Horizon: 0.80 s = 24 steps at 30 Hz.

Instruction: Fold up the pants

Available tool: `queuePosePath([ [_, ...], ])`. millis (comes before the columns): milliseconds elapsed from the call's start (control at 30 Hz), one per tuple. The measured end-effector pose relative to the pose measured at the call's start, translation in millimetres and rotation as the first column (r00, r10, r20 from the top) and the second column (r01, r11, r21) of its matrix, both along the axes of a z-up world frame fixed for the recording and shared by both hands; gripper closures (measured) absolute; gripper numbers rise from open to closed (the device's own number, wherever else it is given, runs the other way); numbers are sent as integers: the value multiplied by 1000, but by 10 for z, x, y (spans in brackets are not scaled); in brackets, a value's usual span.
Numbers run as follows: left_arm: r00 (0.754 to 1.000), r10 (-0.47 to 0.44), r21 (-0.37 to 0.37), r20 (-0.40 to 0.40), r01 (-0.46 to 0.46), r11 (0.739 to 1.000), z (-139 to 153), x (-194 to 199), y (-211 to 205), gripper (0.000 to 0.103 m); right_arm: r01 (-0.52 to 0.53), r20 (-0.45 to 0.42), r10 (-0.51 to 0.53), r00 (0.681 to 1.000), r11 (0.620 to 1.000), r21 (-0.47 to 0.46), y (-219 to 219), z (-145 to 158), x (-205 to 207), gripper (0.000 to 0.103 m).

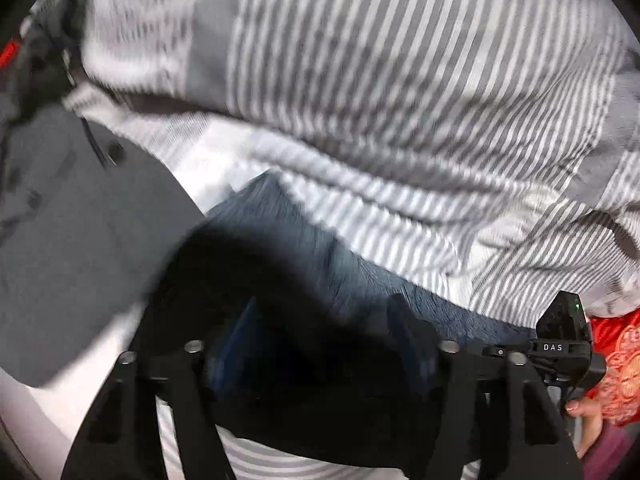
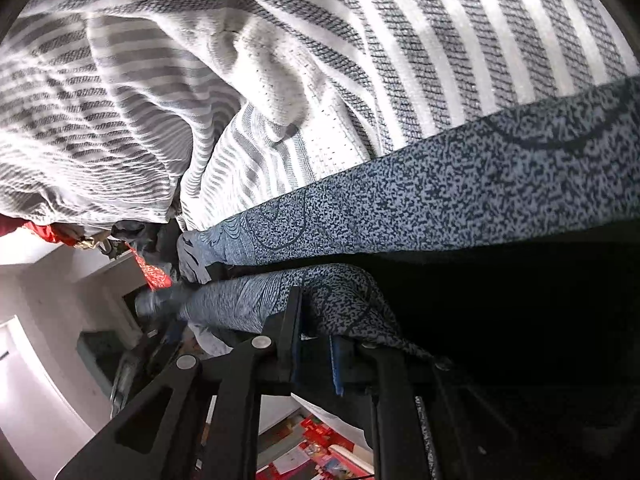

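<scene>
Lying speckled blue-grey pants [image 2: 460,196] on striped bedding [image 2: 460,60] (right jaws pinch them, left jaws apart).

The left black two-finger gripper [image 1: 320,344] points steeply downward, its jaws standing apart and pressing on nothing. The right black two-finger gripper [image 2: 316,344] tilts moderately downward, its blue-padded jaws nearly together, pinching a fold of the speckled blue-grey pants [image 2: 460,200]. Past the left gripper's right side, the person's fingertips [image 1: 580,408] show.

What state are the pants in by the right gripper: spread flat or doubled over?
Doubled over: in the right wrist view the speckled blue pants show two stacked layers on the striped blanket. Whether the fold is finished, cannot tell.
</scene>
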<state>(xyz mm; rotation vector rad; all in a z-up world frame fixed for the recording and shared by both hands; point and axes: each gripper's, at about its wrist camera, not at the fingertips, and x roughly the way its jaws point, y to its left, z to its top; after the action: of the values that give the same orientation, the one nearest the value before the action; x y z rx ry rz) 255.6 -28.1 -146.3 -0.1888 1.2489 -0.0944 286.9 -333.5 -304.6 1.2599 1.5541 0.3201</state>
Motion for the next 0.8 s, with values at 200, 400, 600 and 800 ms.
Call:
queuePosePath([
  [200, 996, -74, 95, -54, 79, 992, -96, 44, -78, 33, -21, 118, 26, 993, 999, -42, 94, 493, 78, 28],
  [400, 993, -89, 159, -81, 101, 982, -422, 161, -358, 33, -95, 252, 97, 963, 995, -19, 364, 1002, 13, 28],
  [600, 989, -111, 268, -97, 133, 954, -719, 62, -489, 33, -189, 127, 209, 970, 970, -153, 515, 546, -88, 33],
  [800, 987, -116, 295, -113, 145, 944, -676, 39, -555, 32, -79, 138, 107, 985, 977, -199, 53, 583, -263, 58],
])
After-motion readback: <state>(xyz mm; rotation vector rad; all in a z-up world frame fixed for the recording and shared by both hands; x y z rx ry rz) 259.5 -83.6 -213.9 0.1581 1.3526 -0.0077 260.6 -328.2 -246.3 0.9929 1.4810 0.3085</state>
